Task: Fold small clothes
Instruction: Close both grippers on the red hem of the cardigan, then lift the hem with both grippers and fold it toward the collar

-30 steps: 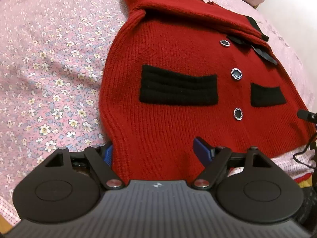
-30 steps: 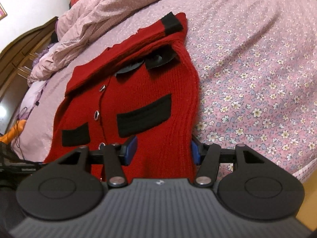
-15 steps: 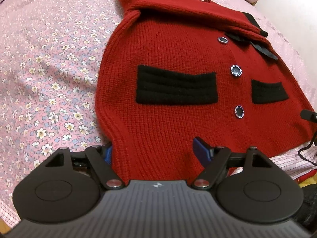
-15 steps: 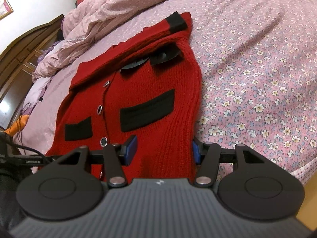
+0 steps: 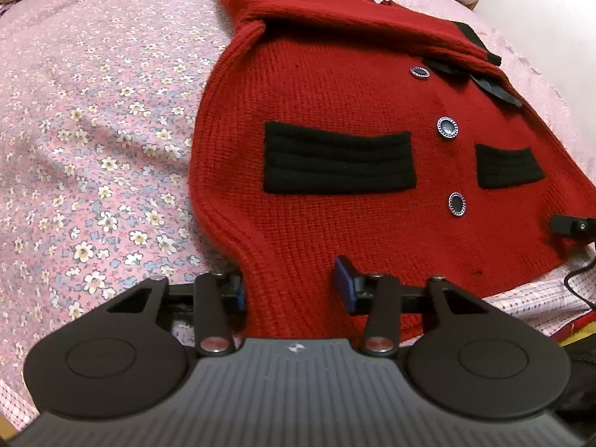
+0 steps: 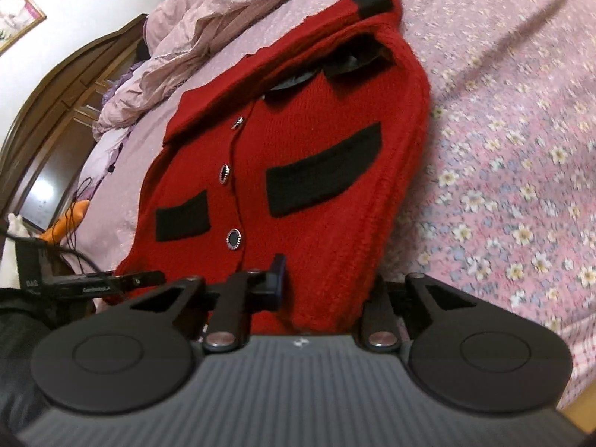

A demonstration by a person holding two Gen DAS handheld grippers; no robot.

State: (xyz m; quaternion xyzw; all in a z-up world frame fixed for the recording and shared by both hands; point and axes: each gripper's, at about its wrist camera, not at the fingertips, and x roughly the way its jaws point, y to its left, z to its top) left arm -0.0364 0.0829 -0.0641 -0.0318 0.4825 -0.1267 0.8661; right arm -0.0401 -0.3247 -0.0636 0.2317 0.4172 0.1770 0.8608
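A red knit cardigan (image 5: 335,111) with black pocket bands and dark buttons lies face up on a pink floral bedspread (image 5: 93,130); it also shows in the right wrist view (image 6: 298,141). Its sleeves are folded across near the collar. My left gripper (image 5: 290,287) is open, its jaws straddling the cardigan's bottom hem at one corner. My right gripper (image 6: 327,283) is open, its jaws straddling the hem at the other corner. The right gripper's tip (image 5: 570,225) shows at the edge of the left wrist view.
A rumpled pink duvet (image 6: 223,18) lies beyond the collar. A dark wooden headboard (image 6: 67,93) and a cable with an orange object (image 6: 70,219) are at the left of the right view. The bed edge runs just under both grippers.
Both grippers have moved forward and lower onto the hem; the cardigan looks larger in both views. The right view has tilted and its jaws stand a little closer together.
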